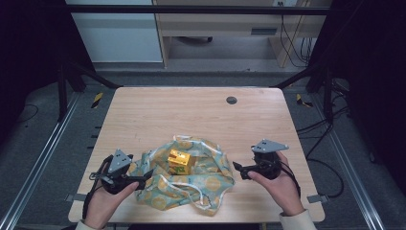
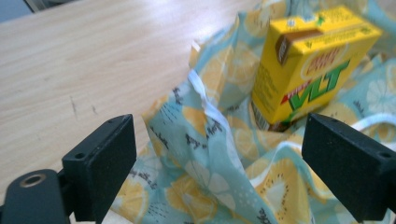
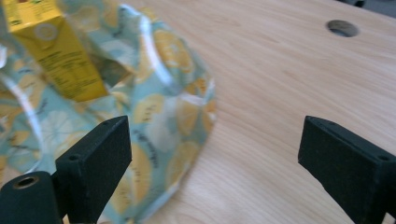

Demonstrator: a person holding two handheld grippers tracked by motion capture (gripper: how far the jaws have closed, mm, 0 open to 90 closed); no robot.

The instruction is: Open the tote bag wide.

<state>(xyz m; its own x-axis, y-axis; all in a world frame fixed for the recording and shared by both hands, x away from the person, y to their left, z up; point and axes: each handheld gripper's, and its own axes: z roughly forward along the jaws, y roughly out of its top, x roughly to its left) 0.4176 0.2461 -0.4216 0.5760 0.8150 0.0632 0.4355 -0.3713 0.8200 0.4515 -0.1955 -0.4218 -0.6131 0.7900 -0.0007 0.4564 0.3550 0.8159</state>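
The left claw (image 1: pixel 146 178) is held with its jaws spread wide and nothing gripped; in the left gripper view the two black jaws stand well apart, with folds of the cloth (image 2: pixel 205 154) seen between and beyond them, not pressed by either pad. The right claw (image 1: pixel 238 168) is likewise held wide open and empty; in the right gripper view its left jaw is seen in front of the cloth's edge (image 3: pixel 154 121), while its right jaw is seen over bare desk (image 3: pixel 280 84).

The cloth (image 1: pixel 191 179), pale blue-green with a yellow citrus print and a white border, is spread in a crumpled heap on the near half of the desk (image 1: pixel 158 115), between the two claws. The left claw is seen at its left edge; the right claw is just beside its right edge.

A yellow carton (image 1: pixel 179 162) is stood upright on the middle of the cloth, with folds raised around its base. In the left gripper view the carton (image 2: pixel 308 65) is shown tilted.

A round grommet hole (image 1: pixel 231 100) is set in the far part of the desk, well apart from the cloth.
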